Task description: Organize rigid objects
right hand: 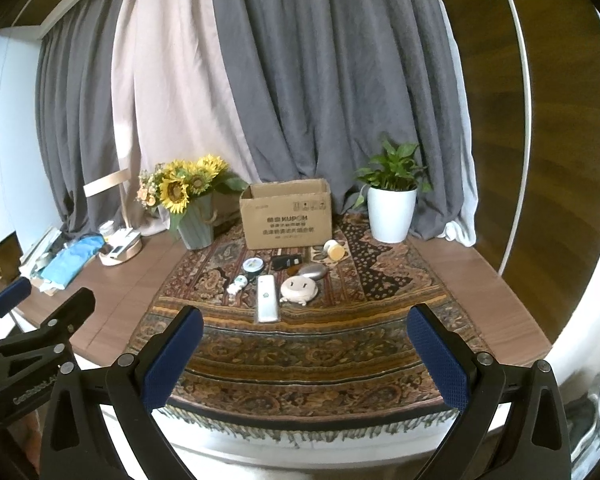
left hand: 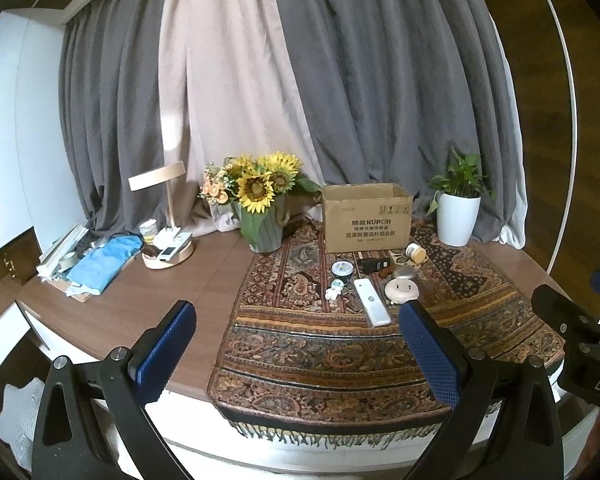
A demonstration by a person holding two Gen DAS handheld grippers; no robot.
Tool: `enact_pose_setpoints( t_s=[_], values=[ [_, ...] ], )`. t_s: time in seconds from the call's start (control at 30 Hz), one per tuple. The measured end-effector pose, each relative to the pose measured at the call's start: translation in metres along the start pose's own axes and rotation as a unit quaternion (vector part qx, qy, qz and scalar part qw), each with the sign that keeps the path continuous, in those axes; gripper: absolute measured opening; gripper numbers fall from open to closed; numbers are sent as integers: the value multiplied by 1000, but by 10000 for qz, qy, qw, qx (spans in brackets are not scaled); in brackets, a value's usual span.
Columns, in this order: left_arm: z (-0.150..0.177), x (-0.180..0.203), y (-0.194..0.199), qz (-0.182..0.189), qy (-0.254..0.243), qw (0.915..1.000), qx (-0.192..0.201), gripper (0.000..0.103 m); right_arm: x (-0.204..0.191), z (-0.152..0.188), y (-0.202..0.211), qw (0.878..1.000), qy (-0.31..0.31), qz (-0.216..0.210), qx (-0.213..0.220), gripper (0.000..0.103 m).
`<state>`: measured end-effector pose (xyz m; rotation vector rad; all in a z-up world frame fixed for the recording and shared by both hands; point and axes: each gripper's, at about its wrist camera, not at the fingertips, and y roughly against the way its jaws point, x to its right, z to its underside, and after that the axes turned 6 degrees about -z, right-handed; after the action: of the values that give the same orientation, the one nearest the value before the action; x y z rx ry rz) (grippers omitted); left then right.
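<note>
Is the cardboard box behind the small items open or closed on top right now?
Open. The cardboard box stands upright with no flaps over its top, and its inner back wall shows. Whether it holds anything, cannot tell.

The box (left hand: 367,220) at frame centre reads "KUPOH" above Chinese lines; the right gripper (left hand: 592,344) body shows "DA" at the right edge.

The left gripper (left hand: 296,334) hangs wide open above the near edge of a patterned rug (left hand: 380,344) on a wooden table (left hand: 188,280). Past it lie a white remote (left hand: 372,307), a small figurine (left hand: 335,291), a round tin (left hand: 342,269) and a cardboard box (left hand: 367,218), open-topped. A dark object (left hand: 374,265), possibly a case, sits before the box.
</note>
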<state>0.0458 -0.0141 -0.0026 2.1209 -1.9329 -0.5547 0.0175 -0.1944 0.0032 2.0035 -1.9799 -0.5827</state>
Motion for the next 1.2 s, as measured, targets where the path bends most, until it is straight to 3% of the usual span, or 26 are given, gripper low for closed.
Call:
enact_pose_setpoints(
  t_s=[0.23,0.8,1.2],
  values=[
    [-13,3,-44,151,-202,9996,85,103,1,-10,-35,9999,-110,70,-59,103],
    [-39,5,-194,949,-657,9931,-218,103,-14,-36,-168,9974,-483,292,-445,103],
    [-29,34,-276,1261,-794,9849,-883,86,3,-26,-241,9924,-748,441,-877,103]
  ],
)
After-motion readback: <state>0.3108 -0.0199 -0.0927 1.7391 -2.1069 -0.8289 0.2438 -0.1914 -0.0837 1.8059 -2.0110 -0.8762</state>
